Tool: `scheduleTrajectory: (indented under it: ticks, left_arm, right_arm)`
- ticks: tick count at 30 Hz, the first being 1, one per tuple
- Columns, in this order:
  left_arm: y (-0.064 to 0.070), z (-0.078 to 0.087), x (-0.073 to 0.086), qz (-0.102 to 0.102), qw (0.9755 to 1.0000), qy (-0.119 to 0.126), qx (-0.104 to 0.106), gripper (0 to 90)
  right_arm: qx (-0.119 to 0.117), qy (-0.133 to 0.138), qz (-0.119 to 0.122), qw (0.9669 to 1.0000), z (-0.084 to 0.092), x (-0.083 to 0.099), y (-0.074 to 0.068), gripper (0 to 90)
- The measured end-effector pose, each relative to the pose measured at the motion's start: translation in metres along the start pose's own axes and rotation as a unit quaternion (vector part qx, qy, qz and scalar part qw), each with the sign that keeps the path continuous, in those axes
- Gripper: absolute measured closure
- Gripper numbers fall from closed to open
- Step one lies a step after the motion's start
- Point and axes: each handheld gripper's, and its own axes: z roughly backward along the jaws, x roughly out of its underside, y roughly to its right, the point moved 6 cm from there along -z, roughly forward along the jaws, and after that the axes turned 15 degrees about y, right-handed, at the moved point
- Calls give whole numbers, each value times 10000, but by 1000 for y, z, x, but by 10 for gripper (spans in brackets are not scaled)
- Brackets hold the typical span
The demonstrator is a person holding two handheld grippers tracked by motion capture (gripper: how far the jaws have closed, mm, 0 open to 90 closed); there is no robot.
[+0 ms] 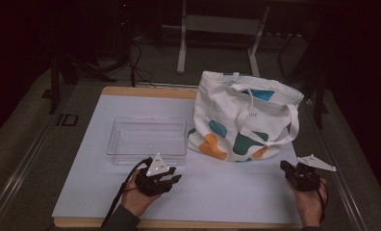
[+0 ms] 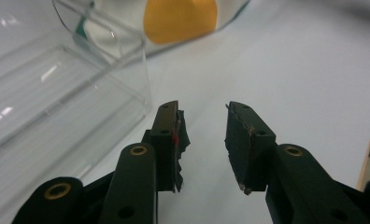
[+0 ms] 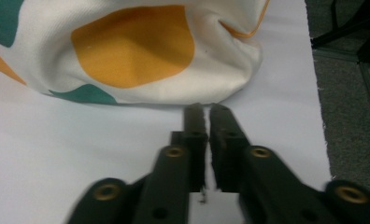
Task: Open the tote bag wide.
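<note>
Two hand-held grippers hover over a white table mat, a patterned tote bag and a clear tray lying beyond them.

A white sheet (image 1: 227, 192) covers a wooden-edged table (image 1: 145, 91) in a dim room, with grey carpet and what appears to be a metal stand's legs behind it. The cream canvas tote bag with orange, green and teal blotches (image 1: 241, 120) slumps at the far right of the sheet; the empty clear plastic rectangular tray (image 1: 147, 139) sits just left of it. The left gripper (image 1: 171, 179), low and near the tray's front edge, has its jaws spread with nothing between them. The right gripper (image 1: 288, 169), near the sheet's right edge and just short of the bag's orange-patched bottom corner, has its jaws pressed together, holding nothing.
</note>
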Motion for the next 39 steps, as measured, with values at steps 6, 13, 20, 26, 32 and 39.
scheduleTrajectory:
  ticks: [6, 13, 20, 26, 32, 39]
  left_arm:
    - [0, 4, -17, -159, 9997, 142, 119, 644]
    - [-8, 6, -31, -217, 9995, 234, 0, 618]
    - [-22, 4, -44, -216, 9996, 159, -55, 594]
    - [-32, 2, -57, -239, 9994, 233, -67, 595]
    - [-46, -2, -76, -297, 9988, 351, -159, 594]
    - [-61, -9, -82, -201, 9984, 413, -342, 581]
  right_arm:
    - [43, 36, 24, 10000, -4, -13, 5, 894]
    - [162, 159, 31, 9997, -5, -28, 14, 769]
    - [255, 166, 89, 9995, -8, -40, 24, 805]
    - [277, 194, 17, 9994, -12, -51, 31, 809]
    - [163, 366, -272, 9988, -15, -76, 37, 778]
    - [16, 355, -453, 9983, -25, -84, 32, 717]
